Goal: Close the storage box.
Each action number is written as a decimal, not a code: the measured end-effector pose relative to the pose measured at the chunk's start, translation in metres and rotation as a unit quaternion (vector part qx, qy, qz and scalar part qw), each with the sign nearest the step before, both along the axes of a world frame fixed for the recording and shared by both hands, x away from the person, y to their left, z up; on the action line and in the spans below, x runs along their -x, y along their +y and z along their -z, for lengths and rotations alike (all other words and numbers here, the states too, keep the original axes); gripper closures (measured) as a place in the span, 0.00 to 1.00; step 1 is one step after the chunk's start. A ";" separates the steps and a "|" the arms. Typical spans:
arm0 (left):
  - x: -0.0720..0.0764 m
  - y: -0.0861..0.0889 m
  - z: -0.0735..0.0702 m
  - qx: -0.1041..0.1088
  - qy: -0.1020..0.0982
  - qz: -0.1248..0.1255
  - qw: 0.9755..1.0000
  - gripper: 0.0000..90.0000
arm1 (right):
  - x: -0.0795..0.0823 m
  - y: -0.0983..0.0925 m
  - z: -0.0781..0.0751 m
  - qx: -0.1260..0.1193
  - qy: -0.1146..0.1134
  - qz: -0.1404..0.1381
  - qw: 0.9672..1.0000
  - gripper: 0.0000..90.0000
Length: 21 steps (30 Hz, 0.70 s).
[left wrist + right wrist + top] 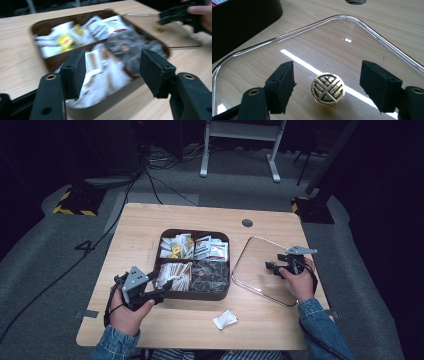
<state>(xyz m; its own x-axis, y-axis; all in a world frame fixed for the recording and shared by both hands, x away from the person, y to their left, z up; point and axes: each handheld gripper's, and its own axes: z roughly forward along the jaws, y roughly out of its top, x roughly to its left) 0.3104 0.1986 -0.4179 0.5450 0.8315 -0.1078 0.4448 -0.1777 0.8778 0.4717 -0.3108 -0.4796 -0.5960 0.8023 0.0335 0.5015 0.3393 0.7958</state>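
Loose white sachet (225, 319) on table (140, 225)

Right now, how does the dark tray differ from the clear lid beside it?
The dark tray is opaque brown, deep and full of packets in four compartments; the clear lid is see-through, flat and bare except for a gold knob. Both rest on the wooden table and share a rounded-square outline.

High view: dim, with dark surroundings; the counter (200, 220) is evenly lit from above. Left gripper view: motion blur smears the tray (105, 15) contents. Right gripper view: sharp, with a bright glare streak across the clear lid (294, 56).
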 end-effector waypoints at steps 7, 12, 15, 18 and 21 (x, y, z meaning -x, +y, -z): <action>-0.008 0.033 0.012 -0.024 0.011 -0.071 0.997 0.40 | -0.001 0.002 0.005 0.012 0.010 -0.007 1.000 0.45; -0.016 0.049 0.027 -0.054 0.024 -0.114 0.992 0.39 | 0.000 0.001 0.009 0.013 0.018 -0.007 1.000 0.48; -0.020 0.056 0.031 -0.051 0.028 -0.125 0.990 0.38 | 0.001 -0.001 0.012 0.013 0.024 -0.005 1.000 0.52; -0.023 0.061 0.034 -0.046 0.036 -0.132 0.989 0.38 | 0.003 -0.003 0.012 0.020 0.022 -0.001 1.000 0.65; -0.025 0.063 0.038 -0.046 0.042 -0.135 0.989 0.38 | 0.006 -0.004 0.010 0.024 0.028 0.006 0.999 0.65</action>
<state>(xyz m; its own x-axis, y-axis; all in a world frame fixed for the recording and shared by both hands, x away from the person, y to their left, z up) 0.3352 0.2617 -0.4554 0.2948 0.9537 -0.0597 0.5579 -0.1211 0.8210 0.4655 -0.3147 -0.4899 -0.5843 0.8111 0.0285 0.5498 0.3697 0.7491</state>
